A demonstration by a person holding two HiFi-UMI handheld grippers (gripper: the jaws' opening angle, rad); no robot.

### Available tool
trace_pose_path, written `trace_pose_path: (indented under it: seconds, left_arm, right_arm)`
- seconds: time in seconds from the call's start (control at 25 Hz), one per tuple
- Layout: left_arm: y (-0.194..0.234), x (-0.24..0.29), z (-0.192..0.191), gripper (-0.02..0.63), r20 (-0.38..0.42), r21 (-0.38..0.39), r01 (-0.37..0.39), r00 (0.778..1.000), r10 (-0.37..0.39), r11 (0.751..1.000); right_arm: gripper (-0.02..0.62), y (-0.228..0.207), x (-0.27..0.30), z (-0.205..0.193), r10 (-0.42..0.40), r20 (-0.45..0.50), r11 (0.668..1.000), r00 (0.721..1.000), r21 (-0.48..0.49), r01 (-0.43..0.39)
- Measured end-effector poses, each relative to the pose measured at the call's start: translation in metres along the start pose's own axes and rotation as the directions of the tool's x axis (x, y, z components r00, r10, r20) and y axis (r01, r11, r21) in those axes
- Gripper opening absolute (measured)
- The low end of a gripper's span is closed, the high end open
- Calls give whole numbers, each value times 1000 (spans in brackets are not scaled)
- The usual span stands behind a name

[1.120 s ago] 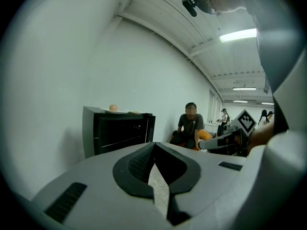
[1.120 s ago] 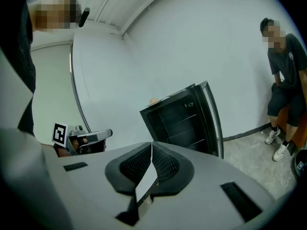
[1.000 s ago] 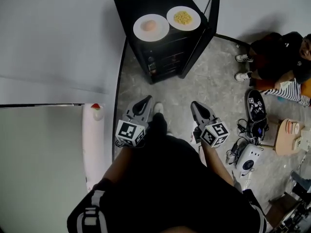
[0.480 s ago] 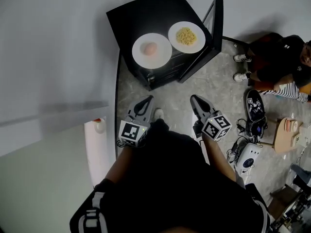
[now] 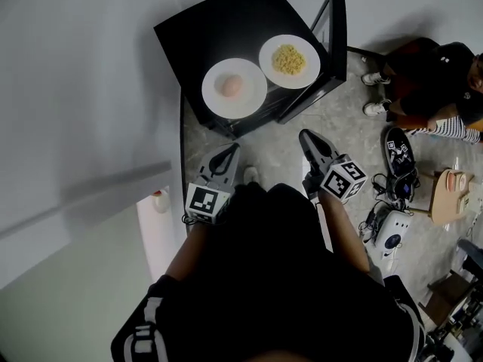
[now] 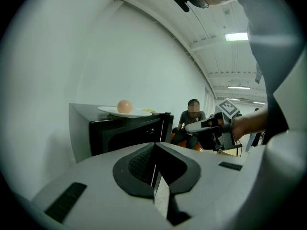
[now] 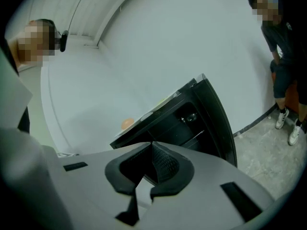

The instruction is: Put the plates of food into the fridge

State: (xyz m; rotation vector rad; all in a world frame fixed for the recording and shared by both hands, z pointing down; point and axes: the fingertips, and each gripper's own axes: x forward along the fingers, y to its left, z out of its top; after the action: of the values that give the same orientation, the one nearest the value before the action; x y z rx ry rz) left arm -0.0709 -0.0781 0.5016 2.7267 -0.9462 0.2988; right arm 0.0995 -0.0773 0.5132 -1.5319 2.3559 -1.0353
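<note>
A small black fridge (image 5: 226, 32) stands against the wall with its door (image 5: 336, 17) swung open at the right. Two white plates rest on its top: one with a round pinkish piece of food (image 5: 234, 87), one with yellow food (image 5: 289, 61). My left gripper (image 5: 228, 154) and right gripper (image 5: 307, 137) hover above the floor just short of the fridge, both shut and empty. The left gripper view shows the pinkish food (image 6: 124, 106) on its plate beyond the closed left gripper (image 6: 154, 145). The right gripper (image 7: 152, 145) faces the fridge's open shelves (image 7: 188, 120).
A person (image 5: 441, 78) sits on the floor at the right by the wall. Shoes (image 5: 398, 157), a white device with cables (image 5: 394, 236) and a small wooden stool (image 5: 445, 202) lie to the right. A white object with a red cap (image 5: 158, 200) stands at the left.
Both grippers have moved forward towards the fridge, which with its plates now sits nearer and larger in the head view. The jaws stayed shut.
</note>
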Motion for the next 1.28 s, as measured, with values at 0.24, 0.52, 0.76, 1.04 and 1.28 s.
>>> trace_pose_path:
  seconds: [0.24, 0.52, 0.76, 1.04, 1.28]
  left_arm:
    - [-7, -6, 0, 21, 6, -25, -20, 1000, 21, 999]
    - [-9, -8, 2, 21, 1, -29, -70, 998, 70, 997]
    - [-3, -6, 5, 23, 12, -81, -133, 991, 134, 988]
    - [1, -4, 8, 23, 5, -102, -173, 985, 174, 980]
    - [3, 6, 13, 23, 19, -91, -168, 985, 171, 982]
  right_arm:
    - [26, 3, 0, 20, 54, 65, 986, 996, 156, -63]
    - [28, 7, 7, 35, 115, 61, 974, 991, 190, -125]
    - [29, 0, 15, 45, 141, 71, 957, 988, 245, -154]
    - [94, 5, 29, 59, 194, 93, 940, 977, 268, -213]
    - [114, -2, 41, 69, 204, 107, 922, 973, 313, -228]
